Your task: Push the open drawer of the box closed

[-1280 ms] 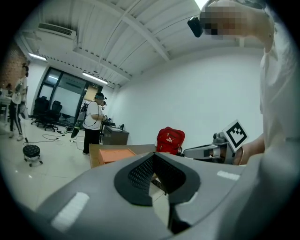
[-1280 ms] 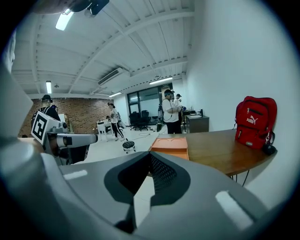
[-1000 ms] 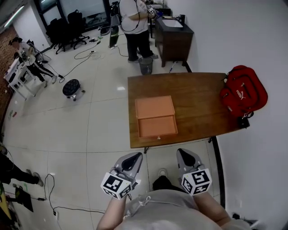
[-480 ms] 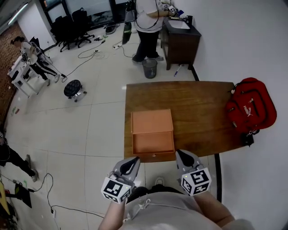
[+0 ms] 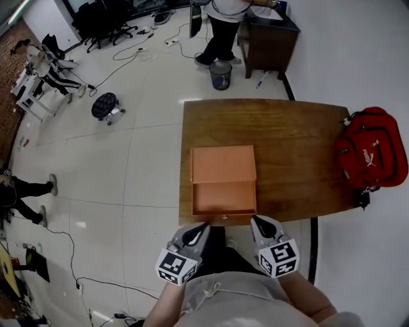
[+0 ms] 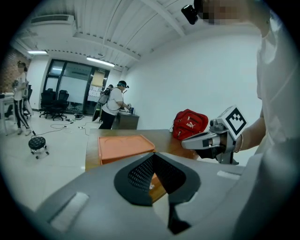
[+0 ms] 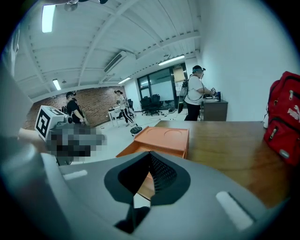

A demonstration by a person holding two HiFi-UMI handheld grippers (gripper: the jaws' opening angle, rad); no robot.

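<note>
An orange box (image 5: 223, 164) lies on the brown wooden table (image 5: 291, 144), near its front edge. Its drawer (image 5: 224, 198) stands pulled out toward me, empty inside, with a small knob on its front. My left gripper (image 5: 199, 228) and right gripper (image 5: 257, 221) hang just off the table's front edge, one on each side of the drawer front, touching nothing. Both are shut with nothing between their fingers. The left gripper view shows the box (image 6: 124, 146) beyond the shut left gripper (image 6: 153, 157). The right gripper view shows the box (image 7: 164, 138) beyond the shut right gripper (image 7: 150, 154).
A red bag (image 5: 372, 148) sits on the table's right end. A dark cabinet (image 5: 268, 35), a waste bin (image 5: 220, 75) and a standing person (image 5: 227, 19) are beyond the far edge. A black stool (image 5: 105, 105) and cables lie on the tiled floor to the left.
I have stepped closer to the table, so the box and its open drawer now lie just ahead of both grippers. The drawer has not moved in the box.
</note>
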